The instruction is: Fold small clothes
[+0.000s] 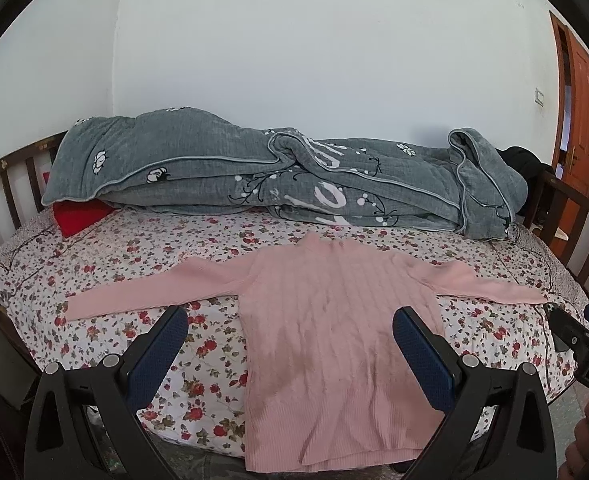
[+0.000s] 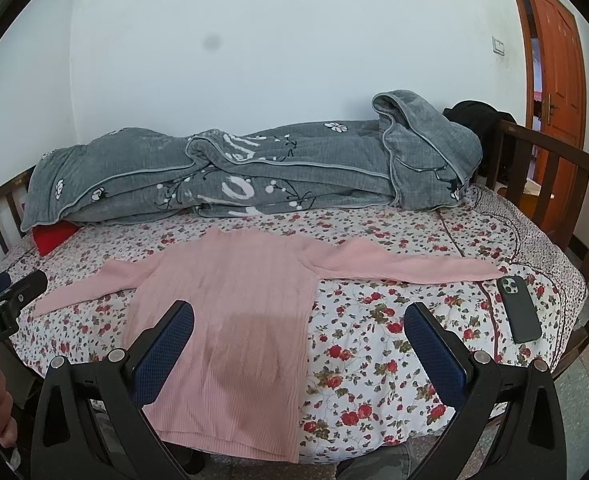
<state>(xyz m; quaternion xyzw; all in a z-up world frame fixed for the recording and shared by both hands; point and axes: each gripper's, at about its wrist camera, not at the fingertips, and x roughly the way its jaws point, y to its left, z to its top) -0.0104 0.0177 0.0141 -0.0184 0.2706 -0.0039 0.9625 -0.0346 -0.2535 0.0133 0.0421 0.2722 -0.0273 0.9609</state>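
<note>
A pink ribbed sweater (image 1: 334,344) lies flat, front down or up I cannot tell, on the floral bedsheet (image 1: 198,360), sleeves spread left and right, hem at the near bed edge. It also shows in the right wrist view (image 2: 234,320). My left gripper (image 1: 290,320) is open and empty, held above the sweater's left side. My right gripper (image 2: 298,316) is open and empty, above the sweater's right side and the sheet (image 2: 374,340). Each gripper shows at the edge of the other's view, the right gripper (image 1: 586,332) and the left gripper (image 2: 10,288).
A rumpled grey quilt (image 1: 278,176) lies along the far side by the wall. A red cloth (image 1: 78,216) peeks out under its left end. A dark phone (image 2: 520,308) lies near the right sleeve's cuff. Wooden rails (image 2: 542,168) bound the bed; an orange door (image 2: 554,52) stands at right.
</note>
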